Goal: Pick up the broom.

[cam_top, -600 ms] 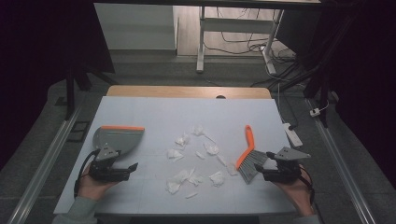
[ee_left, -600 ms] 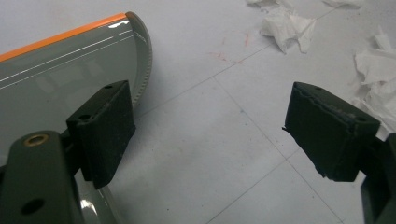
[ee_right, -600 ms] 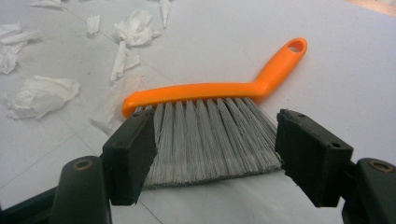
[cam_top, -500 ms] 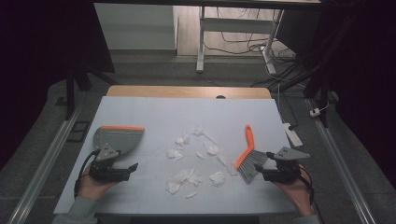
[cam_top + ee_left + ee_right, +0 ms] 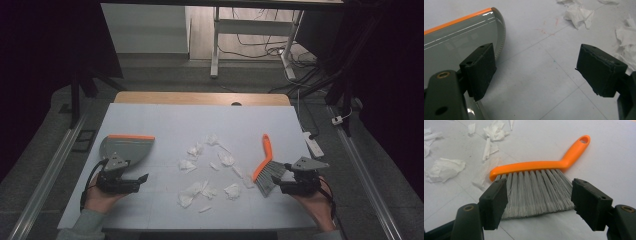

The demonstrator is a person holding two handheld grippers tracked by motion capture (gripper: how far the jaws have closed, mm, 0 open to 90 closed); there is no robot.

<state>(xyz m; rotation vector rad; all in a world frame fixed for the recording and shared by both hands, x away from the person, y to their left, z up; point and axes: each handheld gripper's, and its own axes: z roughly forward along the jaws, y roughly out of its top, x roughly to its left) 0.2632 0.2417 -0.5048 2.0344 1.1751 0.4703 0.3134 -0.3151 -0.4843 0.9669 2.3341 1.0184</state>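
Left gripper (image 5: 142,178) open beside the dustpan (image 5: 126,148); right gripper (image 5: 280,183) open, jaws flanking the brush (image 5: 265,164) bristles; paper scraps (image 5: 210,170) lie between them

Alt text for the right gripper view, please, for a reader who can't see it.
An orange-handled brush lies flat on the white table, its grey bristles pointing toward the right gripper, whose black jaws stand open either side of them. Torn paper scraps lie scattered beyond, upper left.
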